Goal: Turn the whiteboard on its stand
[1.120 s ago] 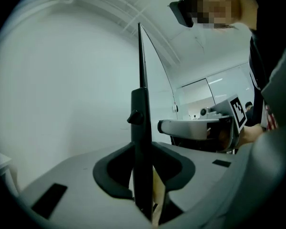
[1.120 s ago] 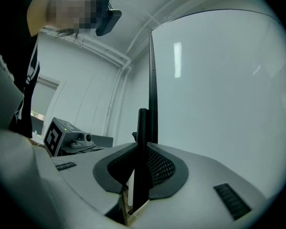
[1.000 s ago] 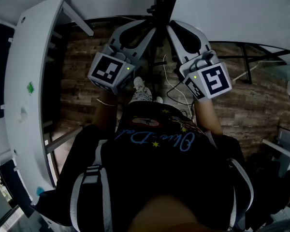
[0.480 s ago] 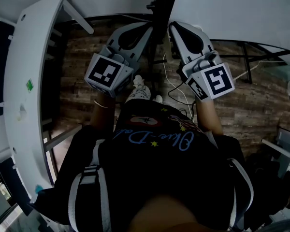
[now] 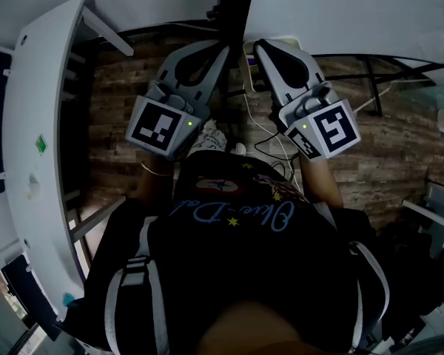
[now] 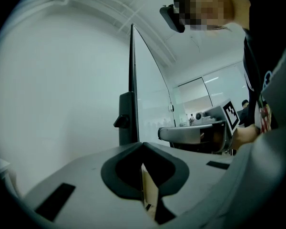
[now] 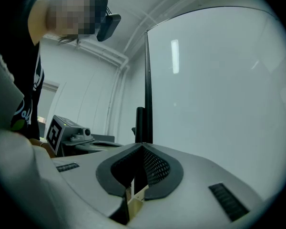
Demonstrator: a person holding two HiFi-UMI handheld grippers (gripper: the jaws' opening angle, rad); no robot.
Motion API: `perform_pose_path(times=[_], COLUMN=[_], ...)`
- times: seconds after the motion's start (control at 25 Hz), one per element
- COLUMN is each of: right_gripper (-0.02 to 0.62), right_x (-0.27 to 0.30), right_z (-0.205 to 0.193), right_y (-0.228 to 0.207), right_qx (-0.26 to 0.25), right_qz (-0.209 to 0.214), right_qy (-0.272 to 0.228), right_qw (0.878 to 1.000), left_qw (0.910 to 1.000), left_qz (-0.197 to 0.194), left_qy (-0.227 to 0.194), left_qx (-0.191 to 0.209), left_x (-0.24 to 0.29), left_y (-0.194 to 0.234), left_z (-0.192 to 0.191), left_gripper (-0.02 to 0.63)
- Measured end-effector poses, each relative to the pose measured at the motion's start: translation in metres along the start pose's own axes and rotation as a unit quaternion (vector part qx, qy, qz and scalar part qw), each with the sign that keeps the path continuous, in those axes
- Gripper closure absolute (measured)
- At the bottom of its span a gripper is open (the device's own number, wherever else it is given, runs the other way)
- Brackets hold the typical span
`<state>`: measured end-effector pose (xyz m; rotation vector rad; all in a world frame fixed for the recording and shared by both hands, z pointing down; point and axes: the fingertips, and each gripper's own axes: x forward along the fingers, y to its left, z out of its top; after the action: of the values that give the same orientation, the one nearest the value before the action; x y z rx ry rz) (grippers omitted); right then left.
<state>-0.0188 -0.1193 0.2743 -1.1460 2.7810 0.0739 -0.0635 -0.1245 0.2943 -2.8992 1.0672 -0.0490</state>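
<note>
Left hand-held gripper (image 5: 224, 48) and right hand-held gripper (image 5: 257, 46), jaws together, flank the whiteboard (image 5: 355, 13) edge, top centre.

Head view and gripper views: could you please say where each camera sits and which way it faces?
Head view: on the person's head, looking steeply down; torso, forearms, left claw and right claw at the whiteboard's edge.
Left gripper view: on the left claw, looking along its jaws at that edge and the stand post; right claw, person's hand at right.
Right gripper view: on the right claw, facing the same edge; left claw, person's shirt at left.
Shared: both gripper views see that edge from opposite sides.
</note>
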Motion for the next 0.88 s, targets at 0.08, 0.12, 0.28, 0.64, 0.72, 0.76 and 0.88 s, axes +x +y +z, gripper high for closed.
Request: perform_pose_path(times=[0.08, 0.12, 0.28, 0.64, 0.72, 0.76, 0.88], right_gripper=[0.558, 0.558, 0.558, 0.558, 0.558, 0.558, 0.558], right_x=[-0.004, -0.005, -0.009, -0.024, -0.028, -0.030, -0.037], right_z=[-0.001, -0.001, -0.001, 0.003, 0.004, 0.005, 0.005], right_y=[-0.002, -0.003, -0.007, -0.012, -0.012, -0.012, -0.014], right_qx=[0.003, 0.003, 0.003, 0.004, 0.004, 0.003, 0.001], right_qz=[-0.004, -0.005, -0.010, -0.023, -0.024, -0.024, -0.026], right_qy=[-0.001, -0.002, -0.003, 0.001, -0.001, 0.000, 0.007], right_qw=[1.000, 1.000, 1.000, 1.000, 1.000, 1.000, 1.000], left_qw=[1.0000, 0.9999, 0.9995, 0.9974, 0.9970, 0.9967, 0.9958], left_qz=[-0.008, -0.012, -0.027, -0.069, -0.076, -0.079, -0.089], left_qy=[0.001, 0.001, -0.003, -0.013, -0.012, -0.012, -0.014], left_qx=[-0.004, -0.007, -0.014, -0.013, -0.013, -0.012, -0.014], left_x=[0.003, 0.005, 0.012, 0.024, 0.025, 0.026, 0.027], left_y=[-0.005, -0.007, -0.016, -0.041, -0.046, -0.049, -0.057], left_z=[-0.001, -0.002, 0.001, 0.011, 0.011, 0.011, 0.012], left_gripper=[0.595, 0.595, 0.595, 0.595, 0.595, 0.595, 0.595])
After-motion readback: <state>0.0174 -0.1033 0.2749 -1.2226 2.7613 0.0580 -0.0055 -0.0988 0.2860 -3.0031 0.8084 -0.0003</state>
